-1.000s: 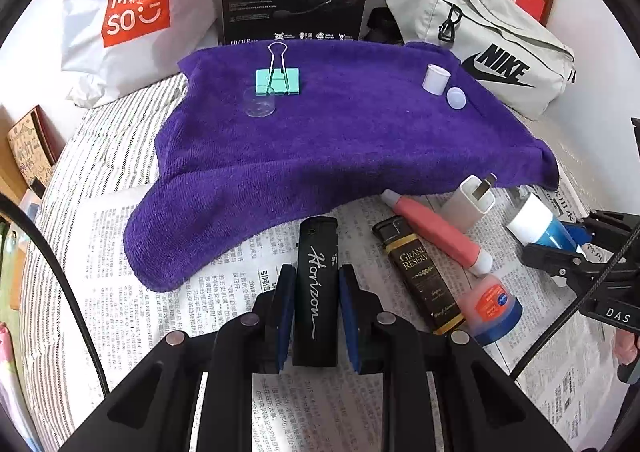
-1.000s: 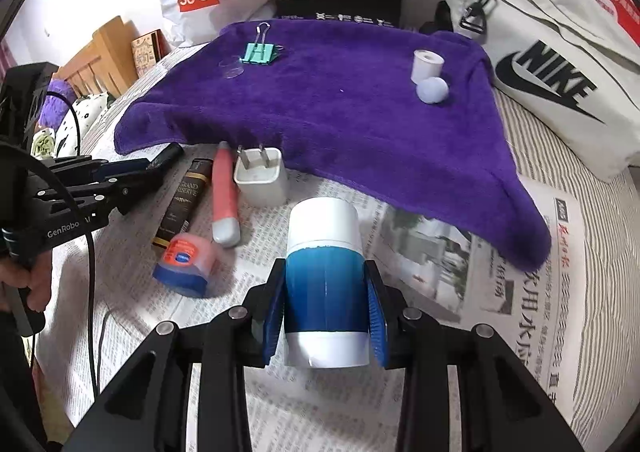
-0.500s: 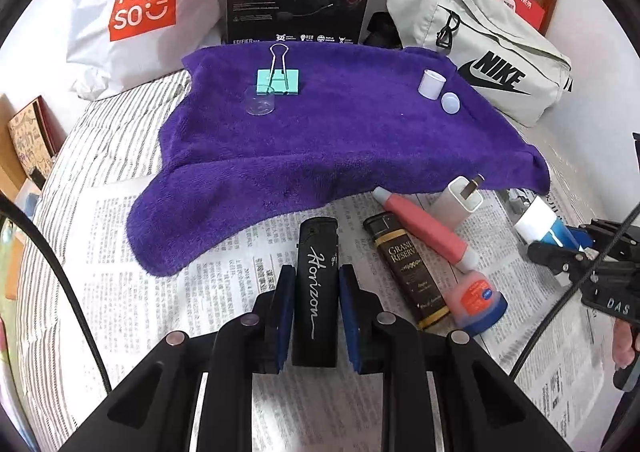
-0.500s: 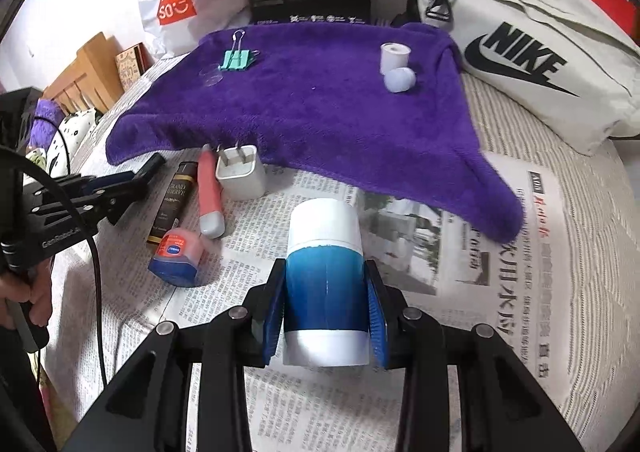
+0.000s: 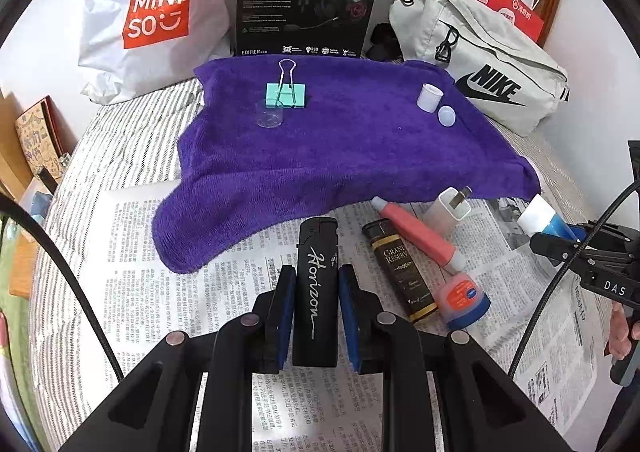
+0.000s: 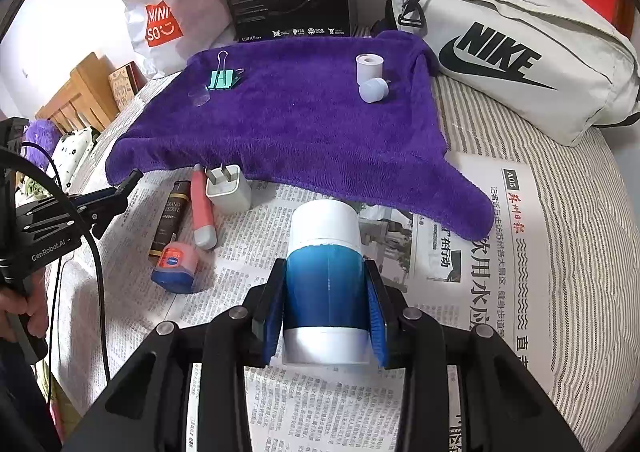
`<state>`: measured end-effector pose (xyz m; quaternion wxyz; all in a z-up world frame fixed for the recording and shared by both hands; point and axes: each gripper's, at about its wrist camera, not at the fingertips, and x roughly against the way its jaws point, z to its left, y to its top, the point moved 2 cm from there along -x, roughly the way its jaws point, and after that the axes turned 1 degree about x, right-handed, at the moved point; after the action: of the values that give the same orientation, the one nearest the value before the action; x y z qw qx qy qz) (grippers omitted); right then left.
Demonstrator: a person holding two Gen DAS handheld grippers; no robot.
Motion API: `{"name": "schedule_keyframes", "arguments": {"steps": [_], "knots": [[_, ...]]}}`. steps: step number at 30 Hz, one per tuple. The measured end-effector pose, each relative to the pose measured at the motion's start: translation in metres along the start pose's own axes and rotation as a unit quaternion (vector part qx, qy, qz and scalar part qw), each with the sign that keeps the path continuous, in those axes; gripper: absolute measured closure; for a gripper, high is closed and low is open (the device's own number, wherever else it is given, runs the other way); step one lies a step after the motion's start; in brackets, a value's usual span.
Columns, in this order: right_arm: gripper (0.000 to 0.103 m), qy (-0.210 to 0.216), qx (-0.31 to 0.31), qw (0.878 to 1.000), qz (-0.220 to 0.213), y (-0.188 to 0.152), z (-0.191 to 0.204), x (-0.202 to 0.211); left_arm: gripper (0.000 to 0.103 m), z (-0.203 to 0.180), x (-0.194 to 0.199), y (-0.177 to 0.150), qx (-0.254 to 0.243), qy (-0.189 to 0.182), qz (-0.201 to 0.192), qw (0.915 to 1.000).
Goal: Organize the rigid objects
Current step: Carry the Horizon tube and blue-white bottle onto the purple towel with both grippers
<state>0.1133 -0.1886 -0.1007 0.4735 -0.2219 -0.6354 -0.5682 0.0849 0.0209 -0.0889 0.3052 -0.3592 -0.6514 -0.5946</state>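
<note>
Left gripper [image 5: 316, 304]: clamped by its blue pads on a black lighter [image 5: 316, 284] lettered "Horizon", which is held lengthwise between the jaws above the newspaper [image 5: 168, 292].
Right gripper [image 6: 326, 300]: clamped on a blue-and-white bottle [image 6: 325, 276], white cap pointed away from the gripper.
Beside the left gripper, to its right: a dark lighter [image 5: 400, 272], a pink tube [image 5: 416, 232], a white charger plug [image 5: 450, 207] and a small blue-capped jar [image 5: 462, 298] are laid close together on the newspaper.
Beyond both grippers: a purple towel [image 5: 340, 155] is spread out.
On the towel: a green binder clip [image 5: 286, 93] just behind a clear cup [image 5: 269, 117]; a white cup [image 5: 429, 97] just beside a pale round cap [image 5: 447, 115].
Cup contents: nothing can be made out inside.
</note>
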Motion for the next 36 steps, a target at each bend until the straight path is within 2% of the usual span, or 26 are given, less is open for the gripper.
{"name": "schedule_keyframes", "arguments": {"steps": [19,29,36], "knots": [[0.067,0.013,-0.001,1.0,-0.008,0.039,-0.001,0.005,0.082,0.012,0.009,0.047,0.006,-0.012,-0.014,0.9998],[0.067,0.008,-0.006,1.0,-0.008,0.076,-0.014,-0.007,0.082,0.027,-0.013,0.079,0.009,-0.015,-0.003,0.9998],[0.067,-0.002,-0.01,1.0,-0.003,0.097,-0.026,-0.024,0.082,0.029,-0.037,0.091,0.004,-0.015,0.014,0.9998]]}}
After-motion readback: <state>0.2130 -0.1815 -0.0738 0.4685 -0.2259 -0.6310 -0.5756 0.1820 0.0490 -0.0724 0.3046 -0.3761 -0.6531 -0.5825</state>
